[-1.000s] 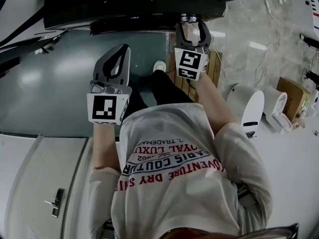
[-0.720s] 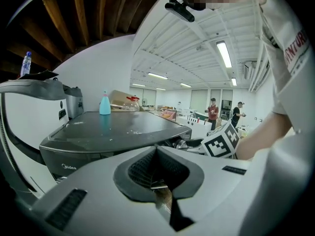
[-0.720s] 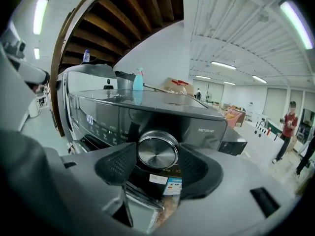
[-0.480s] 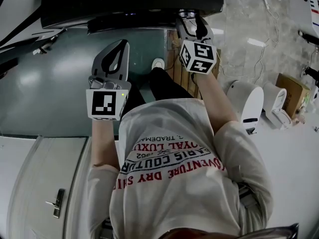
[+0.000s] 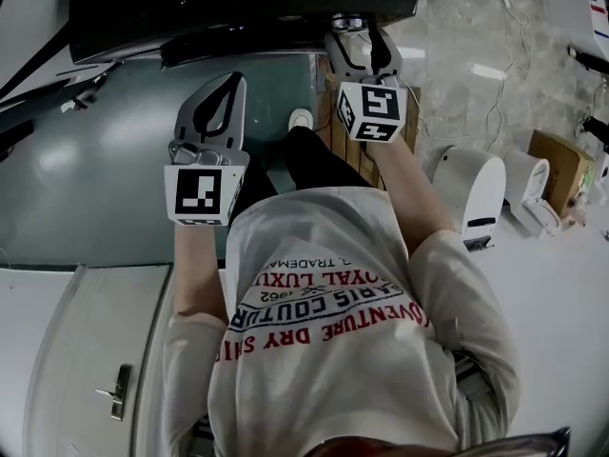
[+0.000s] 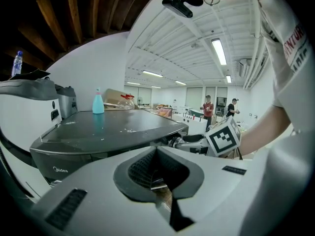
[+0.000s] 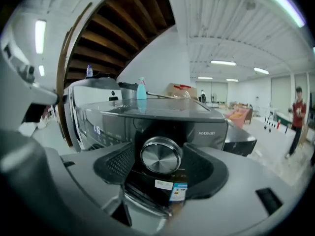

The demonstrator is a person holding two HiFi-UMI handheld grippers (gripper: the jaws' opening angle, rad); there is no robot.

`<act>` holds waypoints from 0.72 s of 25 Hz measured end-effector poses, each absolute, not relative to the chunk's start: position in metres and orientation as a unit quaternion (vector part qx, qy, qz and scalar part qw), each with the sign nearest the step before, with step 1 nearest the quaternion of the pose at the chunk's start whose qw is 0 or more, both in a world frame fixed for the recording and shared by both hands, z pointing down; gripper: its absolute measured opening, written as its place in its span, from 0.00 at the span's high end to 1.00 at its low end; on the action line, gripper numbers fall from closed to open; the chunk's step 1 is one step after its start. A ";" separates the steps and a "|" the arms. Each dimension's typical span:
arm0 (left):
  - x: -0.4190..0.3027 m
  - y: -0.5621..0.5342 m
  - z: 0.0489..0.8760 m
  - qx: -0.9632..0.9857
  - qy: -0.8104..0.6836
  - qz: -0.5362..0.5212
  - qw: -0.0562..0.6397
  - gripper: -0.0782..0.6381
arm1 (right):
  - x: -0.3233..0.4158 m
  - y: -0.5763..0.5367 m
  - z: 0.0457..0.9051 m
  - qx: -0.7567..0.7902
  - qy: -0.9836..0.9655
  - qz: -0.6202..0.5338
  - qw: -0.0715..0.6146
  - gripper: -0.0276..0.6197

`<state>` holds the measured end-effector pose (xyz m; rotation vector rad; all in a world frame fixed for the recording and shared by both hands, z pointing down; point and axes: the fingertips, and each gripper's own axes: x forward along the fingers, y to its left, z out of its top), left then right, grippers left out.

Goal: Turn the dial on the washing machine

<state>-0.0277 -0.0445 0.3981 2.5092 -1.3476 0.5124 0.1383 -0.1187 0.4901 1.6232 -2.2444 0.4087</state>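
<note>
The dark washing machine (image 5: 247,8) fills the top of the head view. Its round silver dial (image 7: 161,155) sits on the front panel and shows small in the head view (image 5: 350,23). My right gripper (image 5: 357,38) reaches up to it. In the right gripper view the right gripper (image 7: 160,164) has a jaw on either side of the dial, with a thin gap showing on both sides. These jaws have just been opening. My left gripper (image 5: 232,84) hangs to the left, away from the machine's front, shut on nothing, its tips meeting (image 6: 157,151).
A blue bottle (image 6: 98,102) stands on the machine's lid (image 6: 108,129). A white door with a handle (image 5: 114,393) is at the lower left. White appliances (image 5: 471,193) and a cardboard box (image 5: 561,174) stand on the floor at right. Wooden slats (image 5: 413,122) lie below the right gripper.
The right gripper has rolled at the dial, its marker cube turning to a new face. Its jaws stand slightly wider. The left gripper has stayed put.
</note>
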 end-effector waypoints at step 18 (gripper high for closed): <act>-0.054 -0.035 0.414 0.842 -0.487 0.180 0.143 0.87 | 0.135 -0.120 0.511 0.587 -0.749 -0.011 0.306 0.51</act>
